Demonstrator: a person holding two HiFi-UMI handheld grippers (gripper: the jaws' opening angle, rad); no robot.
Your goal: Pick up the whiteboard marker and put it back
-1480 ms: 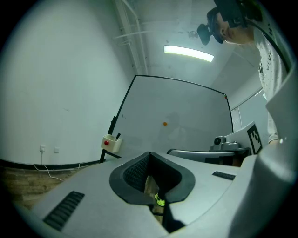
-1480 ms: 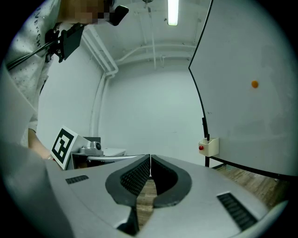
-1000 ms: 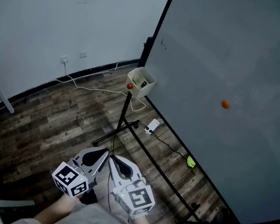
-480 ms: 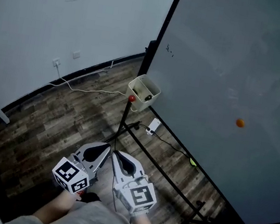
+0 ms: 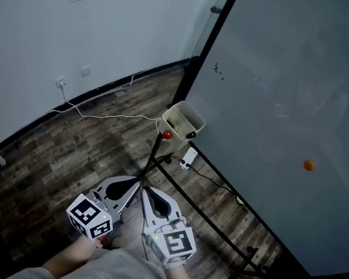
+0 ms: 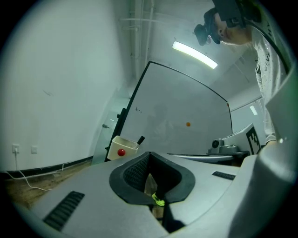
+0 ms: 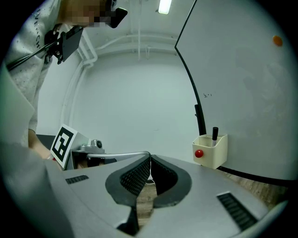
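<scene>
Left claw and right claw were both closed on nothing, side by side. Whiteboard marker stood in its holder, well ahead of both claws, untouched; pick-up and return both appeared outstanding

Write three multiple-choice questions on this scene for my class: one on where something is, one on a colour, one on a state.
1. Where is the whiteboard marker?
A. on a desk
B. upright in the cream holder
C. on a chair

2. What colour is the dot on the whiteboard?
A. blue
B. orange
C. white

3. How are the left gripper and the right gripper?
A. both shut, empty
B. both open
C. right shut on the marker

Answers:
1. B: its black cap sticks up out of the holder.
2. B: the head view shows it orange.
3. A: each gripper view shows the jaws together with nothing between.
</scene>
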